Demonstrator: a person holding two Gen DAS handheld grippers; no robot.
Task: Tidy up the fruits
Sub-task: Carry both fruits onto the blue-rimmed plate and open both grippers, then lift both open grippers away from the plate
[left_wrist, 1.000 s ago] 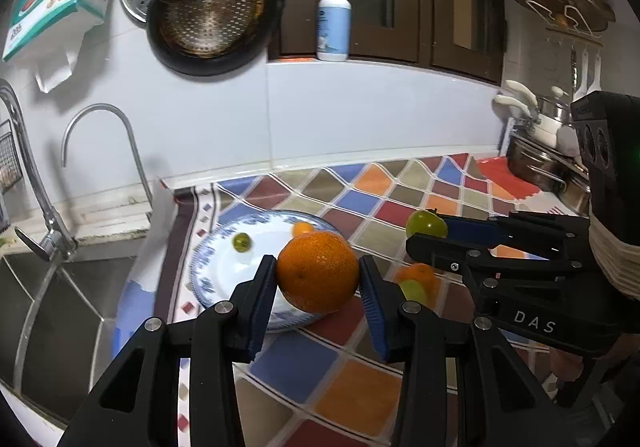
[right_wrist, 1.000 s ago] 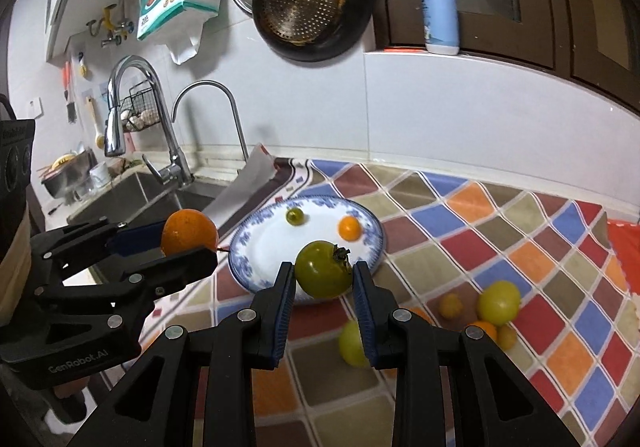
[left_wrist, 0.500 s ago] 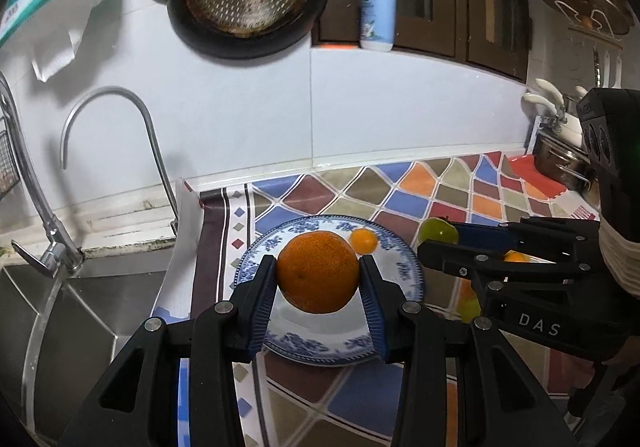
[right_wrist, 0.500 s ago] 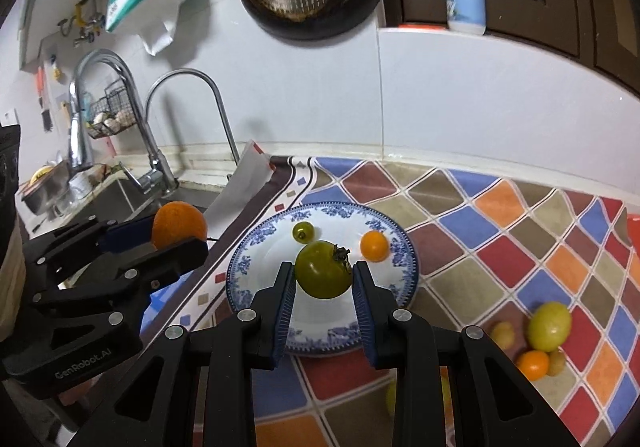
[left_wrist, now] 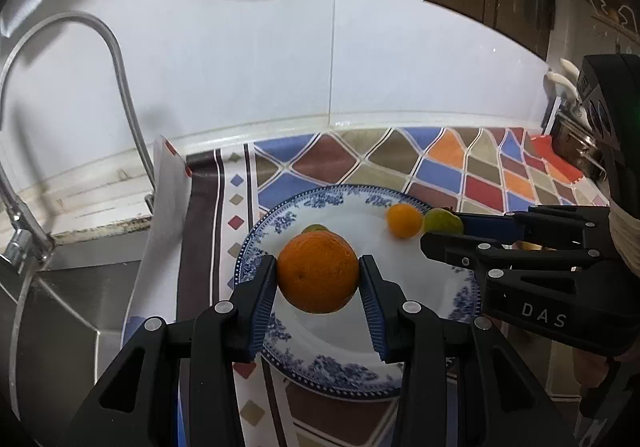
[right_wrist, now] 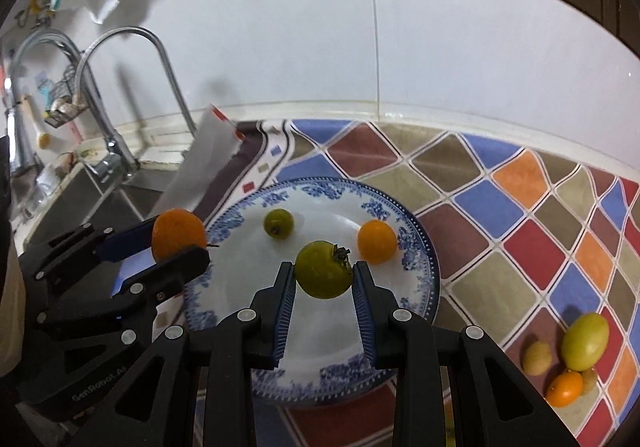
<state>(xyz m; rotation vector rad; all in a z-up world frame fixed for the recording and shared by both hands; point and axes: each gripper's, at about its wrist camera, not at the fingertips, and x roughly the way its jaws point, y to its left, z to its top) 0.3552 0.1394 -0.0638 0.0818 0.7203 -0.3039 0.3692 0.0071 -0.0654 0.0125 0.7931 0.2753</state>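
My left gripper [left_wrist: 318, 279] is shut on a large orange [left_wrist: 318, 271] and holds it over the left part of the blue-and-white plate [left_wrist: 432, 307]. My right gripper [right_wrist: 323, 275] is shut on a green tomato [right_wrist: 323, 269] over the plate's middle [right_wrist: 256, 287]. On the plate lie a small green fruit [right_wrist: 279, 222] and a small orange fruit [right_wrist: 377, 241]. In the right wrist view the left gripper [right_wrist: 180, 245] with the orange [right_wrist: 178, 233] is at the plate's left rim. In the left wrist view the right gripper [left_wrist: 444, 231] holds the tomato [left_wrist: 442, 221] at the plate's right side.
The plate stands on a cloth of coloured diamonds [right_wrist: 520, 207]. Several small yellow and orange fruits [right_wrist: 572, 359] lie on the cloth at the right. A sink [left_wrist: 68, 307] with a curved tap [right_wrist: 160, 87] is at the left. A tiled wall is behind.
Both grippers have moved forward and down toward the plate with their fruits still held. The plate now looks larger and fills the middle of both views.
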